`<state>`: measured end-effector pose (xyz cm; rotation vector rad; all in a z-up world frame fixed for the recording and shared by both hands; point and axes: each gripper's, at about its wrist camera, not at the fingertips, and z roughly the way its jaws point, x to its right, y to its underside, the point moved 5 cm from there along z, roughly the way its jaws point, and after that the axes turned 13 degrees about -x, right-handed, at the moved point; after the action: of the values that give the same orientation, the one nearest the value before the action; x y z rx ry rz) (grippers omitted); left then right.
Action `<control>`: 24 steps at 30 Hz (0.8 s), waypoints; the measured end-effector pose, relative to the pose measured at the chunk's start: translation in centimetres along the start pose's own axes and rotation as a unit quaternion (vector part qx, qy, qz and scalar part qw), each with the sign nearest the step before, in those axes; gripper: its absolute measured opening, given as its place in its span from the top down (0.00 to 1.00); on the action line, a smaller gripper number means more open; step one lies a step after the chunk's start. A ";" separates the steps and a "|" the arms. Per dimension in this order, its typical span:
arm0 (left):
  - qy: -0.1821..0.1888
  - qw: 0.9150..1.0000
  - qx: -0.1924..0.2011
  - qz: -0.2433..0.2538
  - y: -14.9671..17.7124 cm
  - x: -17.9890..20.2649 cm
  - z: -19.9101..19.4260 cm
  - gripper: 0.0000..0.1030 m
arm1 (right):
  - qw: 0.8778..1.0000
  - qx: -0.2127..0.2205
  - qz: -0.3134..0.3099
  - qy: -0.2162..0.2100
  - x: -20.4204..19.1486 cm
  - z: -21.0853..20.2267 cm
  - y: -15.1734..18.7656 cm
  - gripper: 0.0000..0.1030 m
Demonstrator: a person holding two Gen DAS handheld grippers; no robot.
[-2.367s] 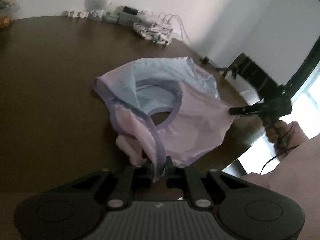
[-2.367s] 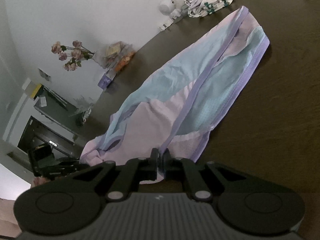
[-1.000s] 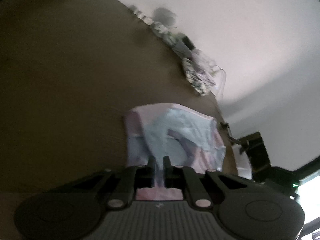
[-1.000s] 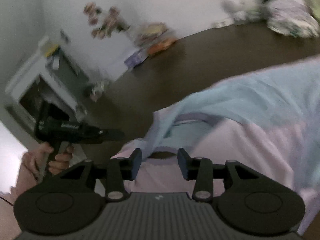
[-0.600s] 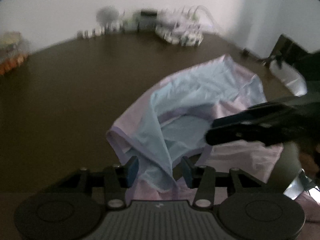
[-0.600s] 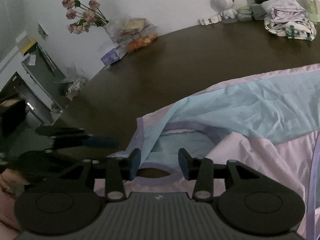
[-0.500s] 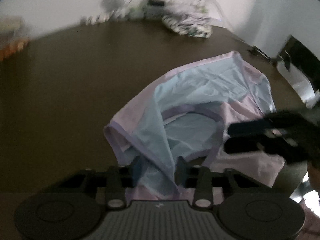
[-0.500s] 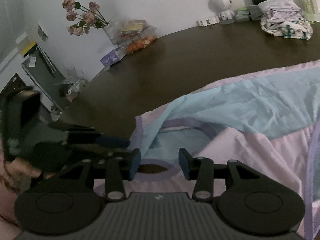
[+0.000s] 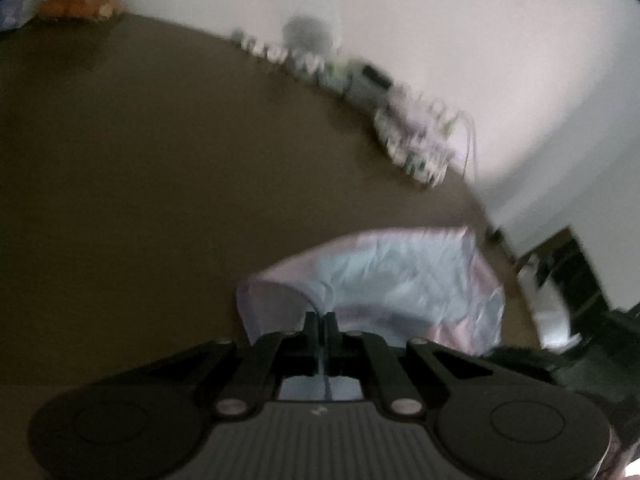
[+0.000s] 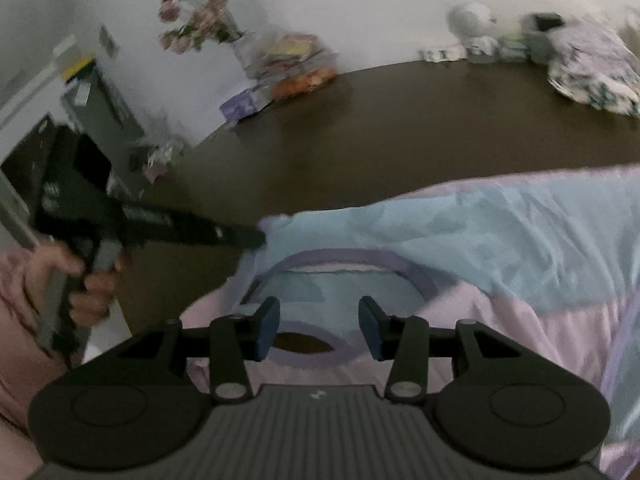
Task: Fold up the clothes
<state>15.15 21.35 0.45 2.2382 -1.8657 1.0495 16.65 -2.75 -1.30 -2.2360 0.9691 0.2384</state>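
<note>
The left gripper (image 9: 320, 322) has snapped shut on the garment (image 9: 400, 276)! Half a second ago its fingers stood apart over the rumpled shoulder; now they are pinched tight together with a sliver of pale blue and purple trim between them. The view has also swung and blurred since then, so that hand is on the move with the cloth in tow. Judging by that, a fresh fold is being drawn, the near edge gathered up to carry across.

The right gripper (image 10: 319, 328) is the other story: fingers spread wide, nothing between them, just as they were a moment ago after letting the hem go. It hangs over the purple-trimmed neck opening (image 10: 340, 264), which sits just ahead of and between the blue pads (image 10: 267, 326).

The garment, pink and light blue, lies spread on the dark table (image 10: 400, 132), mostly flat toward the right of the right wrist view, bunched where the left gripper (image 10: 240, 238) bites its edge at the collar side. The person's hand (image 10: 86, 276) on that handle shows at far left.

A folded patterned pile (image 10: 596, 80) sits well apart at the table's far edge by the wall, with flowers (image 10: 196, 20) beyond.
</note>
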 end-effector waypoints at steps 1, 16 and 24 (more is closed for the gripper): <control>0.008 1.000 0.009 -0.005 -0.3 -0.3 -0.6 0.99 | 1.000 -0.006 -0.006 0.000 -0.4 0.5 -0.4 0.57; 0.099 0.994 0.015 -0.035 -1.0 -1.5 -1.8 0.99 | 0.995 -0.040 -0.087 0.038 -6.0 7.1 -3.2 0.56; 0.064 0.997 0.017 -0.033 -1.0 -3.0 -1.4 0.99 | 0.999 -0.036 0.003 0.016 -2.2 6.3 -2.9 0.56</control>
<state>15.28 24.77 0.33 2.1761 -1.7254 1.1929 17.76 4.05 -3.67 -2.3079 0.9991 0.2441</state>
